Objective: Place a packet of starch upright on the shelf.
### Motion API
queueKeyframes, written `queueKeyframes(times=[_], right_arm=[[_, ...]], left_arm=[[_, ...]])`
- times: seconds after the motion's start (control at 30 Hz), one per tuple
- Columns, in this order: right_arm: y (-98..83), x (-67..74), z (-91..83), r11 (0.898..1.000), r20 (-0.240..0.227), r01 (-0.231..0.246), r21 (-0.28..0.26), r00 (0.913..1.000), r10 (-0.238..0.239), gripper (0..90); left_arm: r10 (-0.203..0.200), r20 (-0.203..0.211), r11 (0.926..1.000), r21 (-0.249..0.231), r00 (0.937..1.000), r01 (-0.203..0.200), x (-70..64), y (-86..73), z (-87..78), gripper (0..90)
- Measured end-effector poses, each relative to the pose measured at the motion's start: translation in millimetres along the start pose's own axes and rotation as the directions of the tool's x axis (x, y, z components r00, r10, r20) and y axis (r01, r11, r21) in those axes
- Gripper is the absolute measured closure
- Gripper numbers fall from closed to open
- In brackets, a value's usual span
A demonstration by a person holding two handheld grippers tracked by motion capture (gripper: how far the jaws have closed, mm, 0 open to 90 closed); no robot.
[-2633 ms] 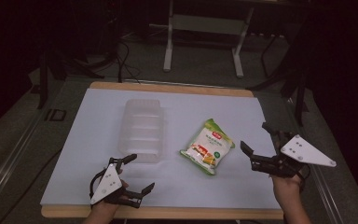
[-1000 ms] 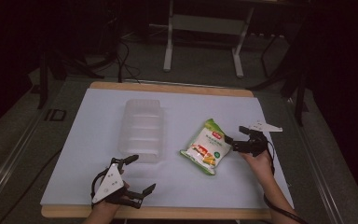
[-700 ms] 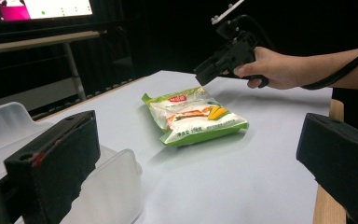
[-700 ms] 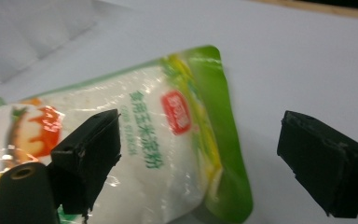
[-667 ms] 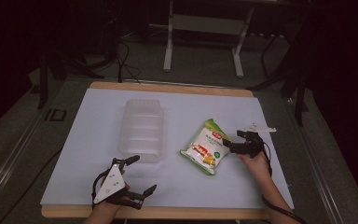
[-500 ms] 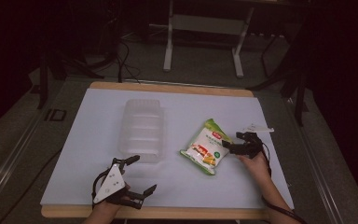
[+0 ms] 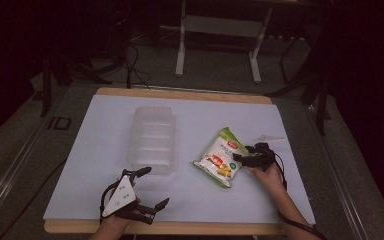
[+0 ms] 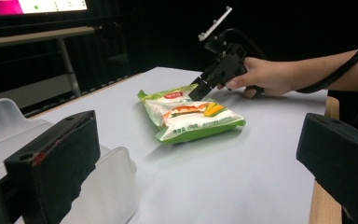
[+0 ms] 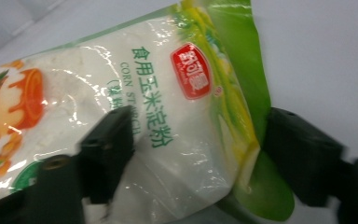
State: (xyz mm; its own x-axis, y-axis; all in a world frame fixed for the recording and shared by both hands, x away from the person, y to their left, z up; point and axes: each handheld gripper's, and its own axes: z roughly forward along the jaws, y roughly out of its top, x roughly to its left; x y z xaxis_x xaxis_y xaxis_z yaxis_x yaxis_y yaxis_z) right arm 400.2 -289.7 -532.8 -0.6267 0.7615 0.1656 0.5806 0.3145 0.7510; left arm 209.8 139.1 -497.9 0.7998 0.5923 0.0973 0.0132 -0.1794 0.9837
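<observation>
A green and white corn starch bag [image 7: 219, 161] lies flat on the white table mat [image 7: 95, 165], right of centre. My right gripper [image 7: 237, 159] comes in from the right, and its jaws have just been closing on the bag's near end. In the right gripper view the bag [image 9: 168, 93] bulges between the two black jaws of that gripper [image 9: 196, 135], and both touch it. My left gripper [image 7: 156, 186] rests open near the front edge with nothing between its jaws [image 8: 200, 163]. From there I see the bag [image 8: 191, 116] and the right gripper [image 8: 198, 91] beyond it.
A clear plastic lidded container [image 7: 152, 137] lies left of the bag, close to the left gripper, and its rim [image 8: 9, 126] is in the left gripper view. A wooden border [image 7: 180, 94] edges the table. Table legs and cables stand on the dark floor behind.
The right hand moved left from the table's right side to the bag and sank onto its end. The left gripper stayed where it was.
</observation>
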Motion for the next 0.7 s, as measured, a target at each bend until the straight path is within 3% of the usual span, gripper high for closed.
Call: queueKeyframes(times=[0.03, 0.07, 0.1, 0.13, 0.17, 0.2, 0.4, 0.7], right_arm=[[0.9, 1.6, -0.1, 1.0, 0.001, 0.007, 0.008, 1.0, -0.007, 40.8], [0.9, 1.6, -0.1, 1.0, 0.001, 0.007, 0.008, 1.0, -0.007, 40.8], [1.8, 3.1, -0.1, 1.0, 0.001, 0.016, 0.016, 0.9999, -0.016, 48.6], [1.9, 6.5, 0.7, 0.999, 0.03, 0.034, 0.017, 0.999, -0.034, 60.8], [1.9, 6.5, 0.7, 0.999, 0.03, 0.034, 0.017, 0.999, -0.034, 60.8], [1.8, 8.6, 1.4, 0.999, 0.069, 0.049, 0.021, 0.9964, -0.05, 74.0], [4.8, 9.6, 1.0, 0.998, 0.067, 0.054, 0.027, 0.9962, -0.056, 84.8], [11.3, 13.9, -10.1, 0.996, 0.062, 0.084, -0.01, 0.9946, -0.083, 86.6]], left_arm=[[0.002, 0.002, 1.0, 0.002, 1.0, -0.002, -0.2, 0.0, 0.1, 0.0], [0.001, 0.003, 1.0, 0.002, 1.0, -0.001, -0.5, 0.0, 0.4, 0.0], [0.002, 0.004, 1.0, 0.004, 1.0, -0.002, -0.6, 0.0, 0.5, 0.0], [0.0, 0.005, 1.0, 0.002, 1.0, 0.0, -1.0, 0.2, 0.7, 0.0], [0.0, 0.005, 1.0, 0.002, 1.0, 0.0, -1.0, 0.2, 0.7, 0.0], [0.001, 0.005, 1.0, 0.001, 1.0, -0.001, -1.2, 0.2, 0.6, 0.0], [0.001, 0.003, 1.0, 0.002, 1.0, -0.001, -0.5, 0.2, -0.2, 0.0], [-0.004, -0.002, 1.0, 0.002, 1.0, 0.004, 0.1, 0.2, -1.1, 0.0]])
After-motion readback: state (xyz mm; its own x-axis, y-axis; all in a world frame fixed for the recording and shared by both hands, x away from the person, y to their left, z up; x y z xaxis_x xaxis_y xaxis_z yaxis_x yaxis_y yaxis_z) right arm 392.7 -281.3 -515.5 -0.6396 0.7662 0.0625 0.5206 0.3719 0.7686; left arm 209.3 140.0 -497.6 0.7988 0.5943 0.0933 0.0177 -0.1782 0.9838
